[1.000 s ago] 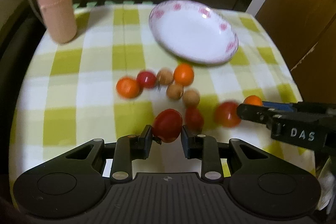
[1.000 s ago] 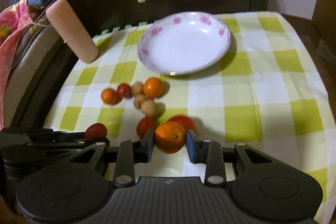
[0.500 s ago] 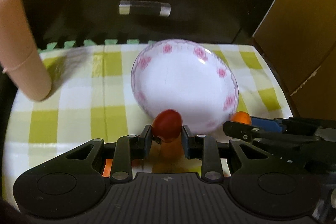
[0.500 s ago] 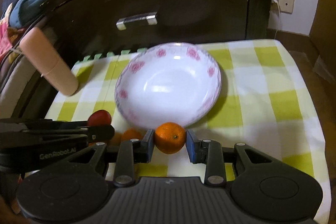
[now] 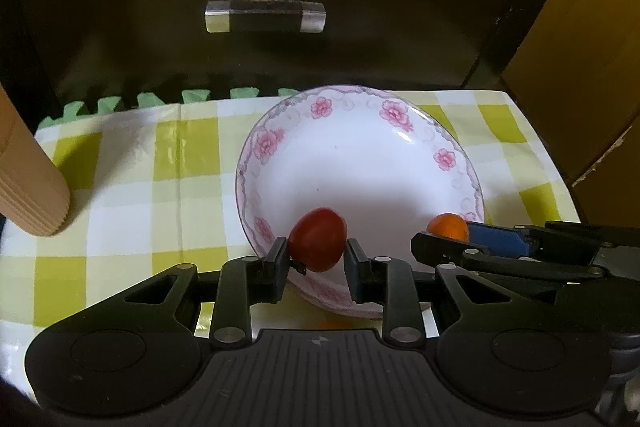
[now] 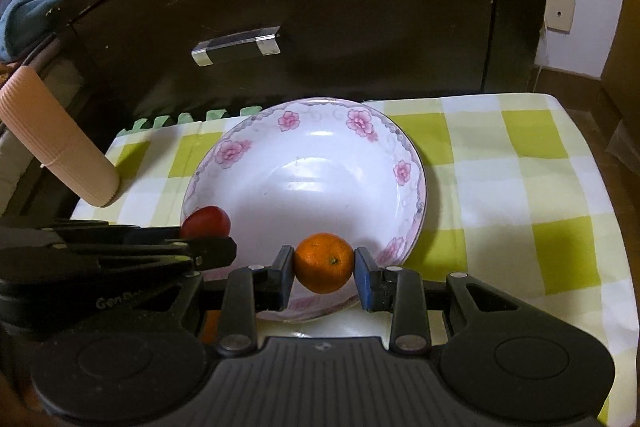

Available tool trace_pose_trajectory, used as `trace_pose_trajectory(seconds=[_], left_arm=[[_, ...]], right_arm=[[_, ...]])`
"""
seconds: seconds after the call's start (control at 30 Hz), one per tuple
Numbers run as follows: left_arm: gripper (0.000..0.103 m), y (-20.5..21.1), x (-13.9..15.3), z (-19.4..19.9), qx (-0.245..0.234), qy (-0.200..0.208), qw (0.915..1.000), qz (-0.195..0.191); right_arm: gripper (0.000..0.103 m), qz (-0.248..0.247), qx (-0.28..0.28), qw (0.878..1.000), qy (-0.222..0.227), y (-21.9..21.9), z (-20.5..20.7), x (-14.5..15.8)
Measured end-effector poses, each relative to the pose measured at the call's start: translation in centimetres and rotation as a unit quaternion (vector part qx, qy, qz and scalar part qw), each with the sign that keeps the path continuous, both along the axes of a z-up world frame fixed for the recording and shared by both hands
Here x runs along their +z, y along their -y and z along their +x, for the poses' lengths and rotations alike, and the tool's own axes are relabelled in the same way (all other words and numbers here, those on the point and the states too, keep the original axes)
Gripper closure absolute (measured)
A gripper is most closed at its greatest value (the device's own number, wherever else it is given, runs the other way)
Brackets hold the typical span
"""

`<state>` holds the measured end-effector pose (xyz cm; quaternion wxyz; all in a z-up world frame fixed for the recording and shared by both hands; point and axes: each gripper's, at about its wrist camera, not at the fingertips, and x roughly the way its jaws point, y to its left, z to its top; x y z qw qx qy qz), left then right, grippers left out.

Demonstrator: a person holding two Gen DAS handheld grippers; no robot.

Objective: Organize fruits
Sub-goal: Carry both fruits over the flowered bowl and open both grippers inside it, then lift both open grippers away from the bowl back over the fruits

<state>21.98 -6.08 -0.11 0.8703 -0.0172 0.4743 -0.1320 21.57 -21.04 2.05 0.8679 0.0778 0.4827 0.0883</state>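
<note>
My left gripper (image 5: pixel 317 259): jaws clamp red tomato (image 5: pixel 318 239) over floral bowl (image 5: pixel 360 163) near rim | my right gripper (image 6: pixel 323 273): jaws clamp orange (image 6: pixel 324 262) over same rim | risk: release at rim, fruit may roll onto worktop (image 6: pixel 520 187); grippers may collide.

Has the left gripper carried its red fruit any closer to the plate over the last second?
Yes. The left gripper, shut on the red fruit, has moved from the loose fruit pile forward to the plate, now holding it over the near rim.
</note>
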Motion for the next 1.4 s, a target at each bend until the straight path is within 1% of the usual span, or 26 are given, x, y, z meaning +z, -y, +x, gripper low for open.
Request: trace_pose_trajectory(seconds=[0.23, 0.43, 0.53, 0.7, 0.8, 1.03, 1.17, 1.4], left_arm=[[0.066, 0.0, -0.3, 0.4, 0.002, 0.001, 1.0, 0.001], [0.062, -0.1, -0.2, 0.3, 0.004, 0.003, 1.0, 0.001], [0.059, -0.1, -0.1, 0.4, 0.006, 0.004, 1.0, -0.001], [0.049, -0.2, 0.4, 0.1, 0.011, 0.011, 0.9999, 0.004], [0.046, -0.4, 0.8, -0.1, 0.012, 0.016, 0.9998, 0.005], [0.04, -0.3, 1.7, -1.1, 0.012, 0.036, 0.999, 0.024], [0.037, -0.4, 2.0, -1.7, 0.012, 0.04, 0.9989, 0.022], [0.037, -0.5, 2.8, -2.8, 0.01, 0.044, 0.9988, 0.02]], right_arm=[[0.072, 0.005, 0.0, 1.0, 0.005, 0.1, 0.5, -0.4], [0.072, 0.003, -0.011, 1.0, 0.004, 0.3, 0.7, -0.8], [0.071, 0.005, -0.011, 1.0, 0.005, 0.3, 0.7, -0.8], [0.069, 0.003, -0.015, 1.0, 0.01, 0.5, 0.6, -0.6], [0.065, 0.002, -0.019, 1.0, 0.011, 0.6, 0.5, -0.3], [0.064, -0.014, -0.021, 0.999, 0.022, 0.3, -0.2, 0.8], [0.064, -0.016, -0.021, 0.999, 0.022, 0.3, -0.7, 1.1], [0.064, -0.025, -0.028, 0.999, 0.03, 0.0, -2.2, 2.2]])
